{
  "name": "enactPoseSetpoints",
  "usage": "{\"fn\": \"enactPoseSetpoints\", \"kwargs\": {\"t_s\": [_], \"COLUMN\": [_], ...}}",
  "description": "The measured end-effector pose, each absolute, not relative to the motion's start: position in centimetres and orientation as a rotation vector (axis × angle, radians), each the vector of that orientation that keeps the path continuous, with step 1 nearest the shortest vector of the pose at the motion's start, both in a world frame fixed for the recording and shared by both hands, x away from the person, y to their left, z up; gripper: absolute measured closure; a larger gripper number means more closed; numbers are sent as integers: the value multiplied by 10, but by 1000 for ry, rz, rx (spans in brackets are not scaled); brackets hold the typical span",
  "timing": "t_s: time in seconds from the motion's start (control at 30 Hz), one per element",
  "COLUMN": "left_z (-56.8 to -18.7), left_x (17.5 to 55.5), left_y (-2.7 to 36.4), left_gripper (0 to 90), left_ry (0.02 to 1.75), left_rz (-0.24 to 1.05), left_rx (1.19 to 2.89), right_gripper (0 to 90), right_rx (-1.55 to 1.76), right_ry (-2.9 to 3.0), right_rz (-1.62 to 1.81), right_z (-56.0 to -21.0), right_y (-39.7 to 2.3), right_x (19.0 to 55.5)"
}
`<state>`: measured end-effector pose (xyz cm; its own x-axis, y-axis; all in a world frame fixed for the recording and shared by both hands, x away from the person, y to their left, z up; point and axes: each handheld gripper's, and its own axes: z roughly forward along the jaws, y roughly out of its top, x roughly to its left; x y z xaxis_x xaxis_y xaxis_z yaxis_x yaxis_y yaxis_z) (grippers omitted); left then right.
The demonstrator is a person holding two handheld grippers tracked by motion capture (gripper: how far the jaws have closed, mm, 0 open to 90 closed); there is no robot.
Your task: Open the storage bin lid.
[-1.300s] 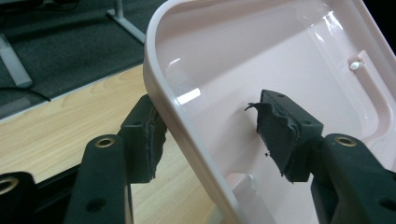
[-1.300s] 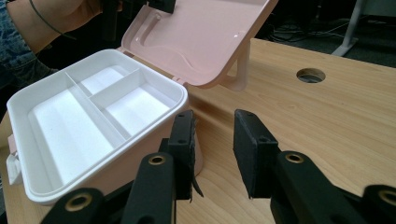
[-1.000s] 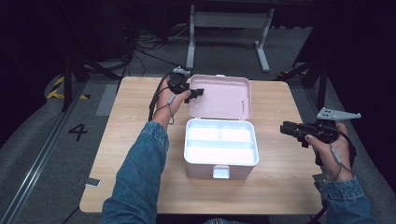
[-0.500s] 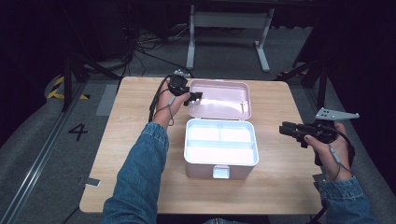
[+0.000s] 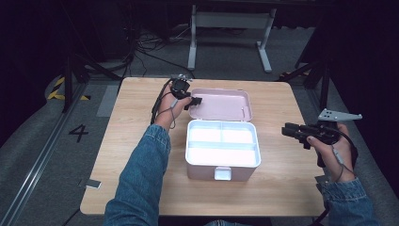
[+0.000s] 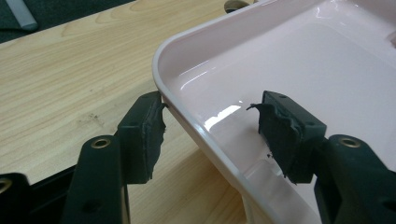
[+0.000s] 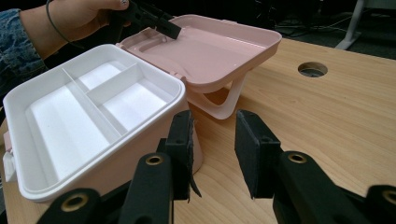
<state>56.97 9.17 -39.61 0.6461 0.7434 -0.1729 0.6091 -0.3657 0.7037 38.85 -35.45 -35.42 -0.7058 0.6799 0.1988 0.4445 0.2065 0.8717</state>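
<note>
Glossy pink lid (image 6: 280, 70) rim between parted left jaws; right jaws agape, empty.

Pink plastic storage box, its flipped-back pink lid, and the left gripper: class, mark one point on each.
pink plastic storage box (image 5: 203, 172): high view, front wall beside the latch.
flipped-back pink lid (image 5: 221, 104): high view, inner face.
left gripper (image 6: 210, 128): left gripper view, midway between fingertips straddling the lid's rim.

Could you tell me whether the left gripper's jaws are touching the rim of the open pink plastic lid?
Touching: in the left gripper view, the left gripper straddles the pink lid's rim, its outer pad against the edge, its inner pad clear.
</note>
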Motion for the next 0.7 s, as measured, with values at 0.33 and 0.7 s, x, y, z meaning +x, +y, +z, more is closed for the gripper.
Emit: {"fn": "enactPoseSetpoints", "kwargs": {"t_s": [0.33,0.7], "left_z": [-381,-336], "left_x": [563,532], "left_y": [101,117], "left_gripper": [311,292], "left_ry": [1063,942], "left_rz": [295,336], "left_rx": [2009,1981], "right_gripper": [677,676], "right_rx": [1072,1077], "right_ry": [2252,2255], "right_rz": [1505,1495], "right_z": [-355,-355], "right_y": [-355,-355], "right_x": [389,389]}}
